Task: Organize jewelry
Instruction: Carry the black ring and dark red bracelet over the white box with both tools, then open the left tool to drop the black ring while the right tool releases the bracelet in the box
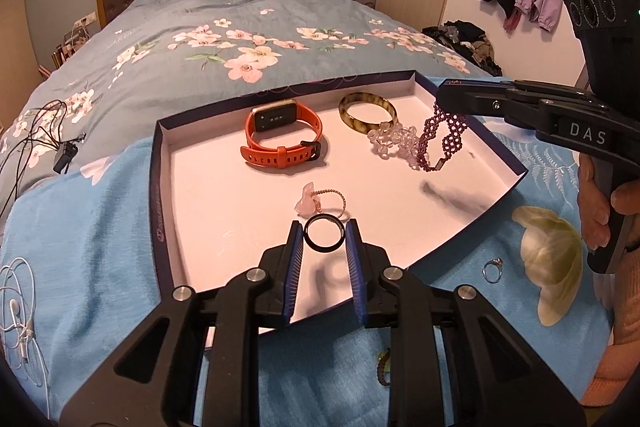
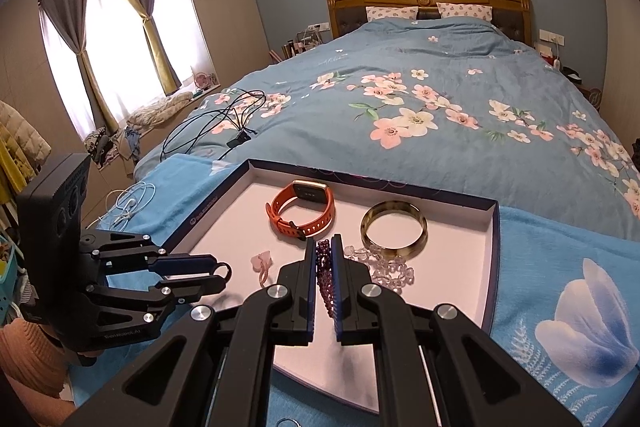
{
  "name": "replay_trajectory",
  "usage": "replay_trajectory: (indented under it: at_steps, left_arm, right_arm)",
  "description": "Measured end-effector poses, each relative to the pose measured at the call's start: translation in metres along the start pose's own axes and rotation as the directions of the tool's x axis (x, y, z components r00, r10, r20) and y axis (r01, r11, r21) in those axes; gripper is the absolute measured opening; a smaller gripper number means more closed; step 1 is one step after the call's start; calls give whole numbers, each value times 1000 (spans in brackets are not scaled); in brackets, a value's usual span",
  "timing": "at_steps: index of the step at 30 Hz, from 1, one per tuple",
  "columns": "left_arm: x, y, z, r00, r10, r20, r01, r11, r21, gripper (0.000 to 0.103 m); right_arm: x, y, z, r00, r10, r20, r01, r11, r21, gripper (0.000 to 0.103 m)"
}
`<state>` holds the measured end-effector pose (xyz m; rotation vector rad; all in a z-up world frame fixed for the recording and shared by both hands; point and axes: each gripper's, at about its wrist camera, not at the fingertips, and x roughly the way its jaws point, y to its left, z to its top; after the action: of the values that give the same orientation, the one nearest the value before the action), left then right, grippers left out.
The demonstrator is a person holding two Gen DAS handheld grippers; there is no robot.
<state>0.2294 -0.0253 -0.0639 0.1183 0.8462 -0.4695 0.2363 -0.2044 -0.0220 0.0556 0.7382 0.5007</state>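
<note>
The left claw [image 1: 323,239] pinches a black ring [image 1: 324,235] between its blue pads, just above the white tray [image 1: 208,195]. Just past it lies a pink ring [image 1: 320,201]. The right claw [image 2: 323,267] is squeezed shut on a purple bead bracelet [image 2: 326,279]. Farther off sit an orange watch [image 1: 280,135] and a brown bangle [image 1: 368,113].

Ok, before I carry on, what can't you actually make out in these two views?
- Purple bead bracelet: right wrist view, its middle is hidden between the right hand-held gripper fingers.
- Small silver ring on the blanket: left wrist view, too small to read its stone.
- Dark beaded item: left wrist view, mostly behind the left hand-held gripper, which holds a black ring.
</note>
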Motion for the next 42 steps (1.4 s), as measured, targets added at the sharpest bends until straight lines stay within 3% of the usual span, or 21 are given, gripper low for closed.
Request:
replay_trajectory:
  at_steps: [13, 34, 42]
  left_arm:
    - [35, 0, 14, 997, 6, -73, -7, 1000, -6, 22]
    - [58, 13, 42, 997, 23, -76, -26, 998, -49, 22]
    - [46, 17, 37, 998, 37, -48, -40, 998, -57, 39]
  right_arm:
    - [19, -6, 3, 1000, -2, -27, 2, 1000, 12, 5]
    - [30, -22, 5, 999, -15, -35, 17, 998, 53, 7]
    - [39, -38, 0, 996, -64, -65, 70, 993, 95, 9]
